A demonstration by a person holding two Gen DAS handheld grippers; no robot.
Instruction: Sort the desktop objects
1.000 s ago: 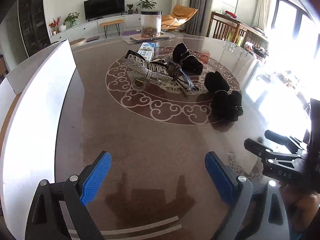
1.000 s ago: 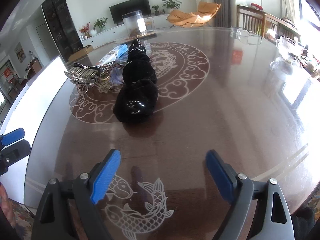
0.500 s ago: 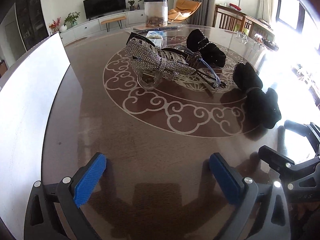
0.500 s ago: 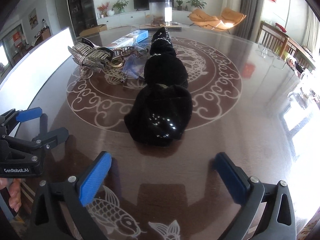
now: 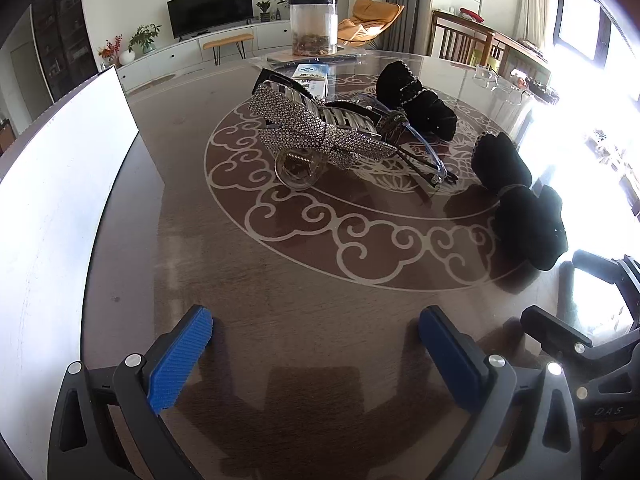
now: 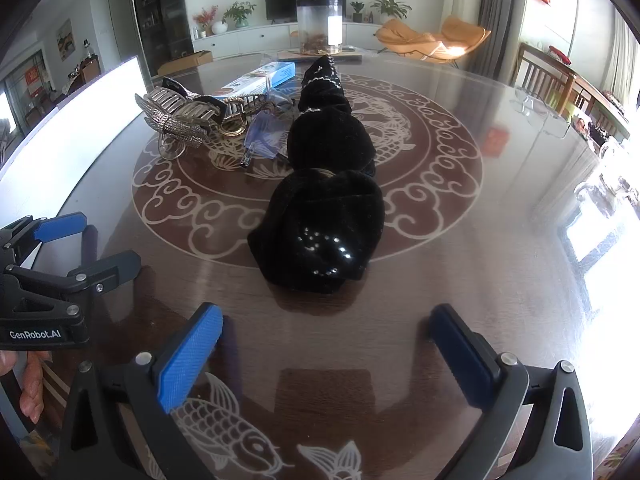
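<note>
A pile of objects lies on the round dark table [image 5: 280, 320]. A rhinestone bow hair clip [image 5: 316, 132] sits at the centre; it also shows in the right wrist view [image 6: 176, 120]. Clear blue-framed glasses [image 5: 424, 156] lie beside it. A black velvet bow [image 6: 324, 224] lies just ahead of my right gripper [image 6: 324, 344], and shows at the right of the left wrist view [image 5: 524, 216]. A second black velvet piece [image 5: 416, 100] lies farther back. A blue and white box [image 6: 256, 80] lies behind. My left gripper [image 5: 316, 340] is open and empty, short of the pile. My right gripper is open and empty.
A white board [image 5: 52, 184] stands along the table's left edge. A clear jar [image 6: 319, 26] stands at the far side on a flat tray. Clear glassware [image 6: 536, 108] sits at the right. Chairs stand beyond the table's right side.
Both grippers have moved forward towards the pile, so the objects look larger. The right gripper has turned to face the black velvet bow. Both stay open.
</note>
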